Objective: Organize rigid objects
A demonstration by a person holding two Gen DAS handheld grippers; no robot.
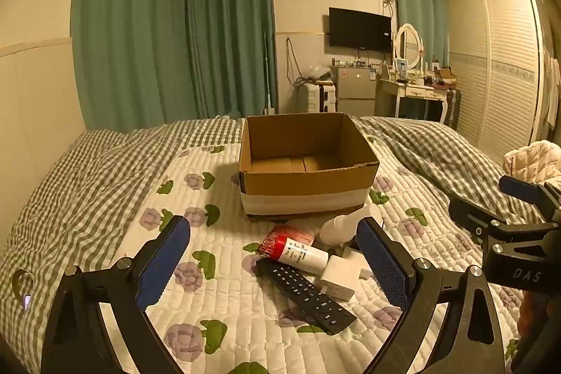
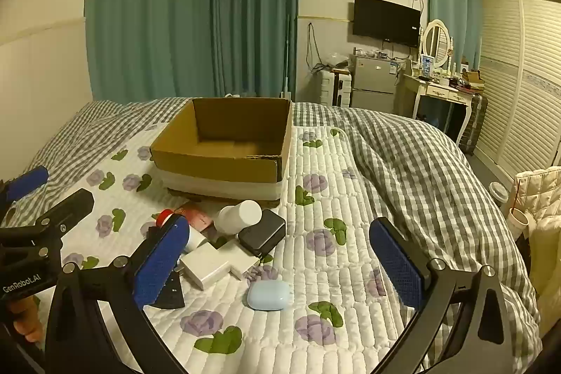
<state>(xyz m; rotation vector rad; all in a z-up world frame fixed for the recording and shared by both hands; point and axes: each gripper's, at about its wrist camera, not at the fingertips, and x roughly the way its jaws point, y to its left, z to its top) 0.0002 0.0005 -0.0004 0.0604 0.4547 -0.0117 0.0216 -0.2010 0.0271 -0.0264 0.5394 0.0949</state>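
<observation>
Right wrist view: cardboard box [image 2: 224,160] interior bare.

Bare quilt [image 2: 336,272] lies open under the right gripper [image 2: 277,263]; the clutter and cardboard box [image 2: 224,163] block ahead-left.

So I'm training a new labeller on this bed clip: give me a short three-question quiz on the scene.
1. True or false: the cardboard box already holds the remote control.
2. Which item lies nearest the right hand-held gripper? A) pale blue case B) white bottle C) red-capped tube
3. Fill in: both hand-held grippers, left included, stand ____ with nothing between the pads.

Key: 1 false, the box looks empty and the remote lies on the quilt; 2 A; 3 open.
</observation>
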